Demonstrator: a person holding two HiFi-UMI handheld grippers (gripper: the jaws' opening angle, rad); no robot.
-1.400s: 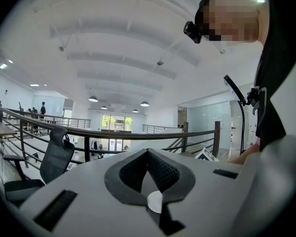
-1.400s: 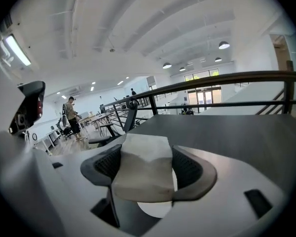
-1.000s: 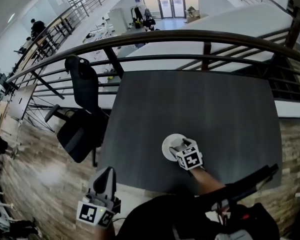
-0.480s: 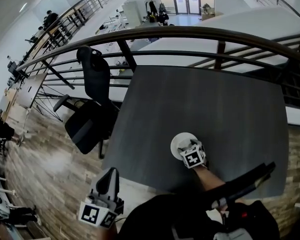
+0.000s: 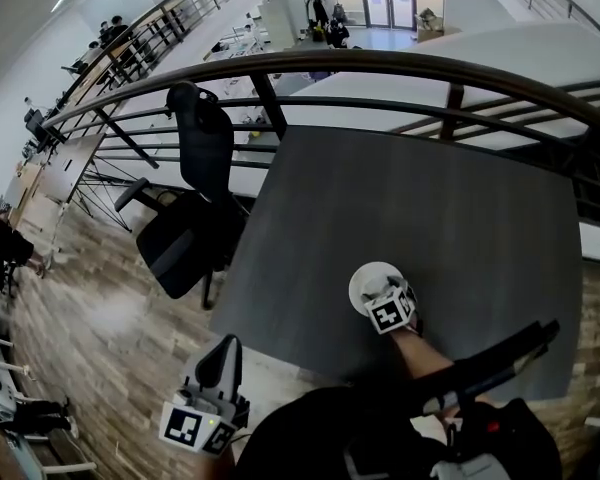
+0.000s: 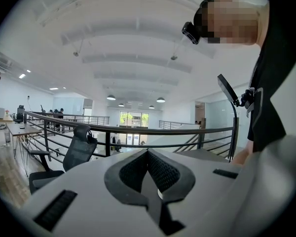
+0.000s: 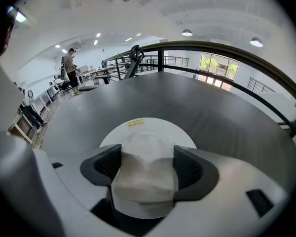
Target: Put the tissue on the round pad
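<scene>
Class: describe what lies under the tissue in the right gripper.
The white round pad on the dark table lies under the tissue; the right gripper hides its near part.

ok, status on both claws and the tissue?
Right claw shut on crumpled white tissue, over the round white pad. Left claw shut, empty, held aside. Nothing in the way.

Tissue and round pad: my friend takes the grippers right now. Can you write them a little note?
Right gripper: shut on the tissue, right above the round pad on the table; I can't tell whether the tissue touches the pad.
Left gripper: shut, empty, held off the table's near edge.
Done: tissue brought to the pad.
Left: probably lower it, open the jaws, pull away.
</scene>
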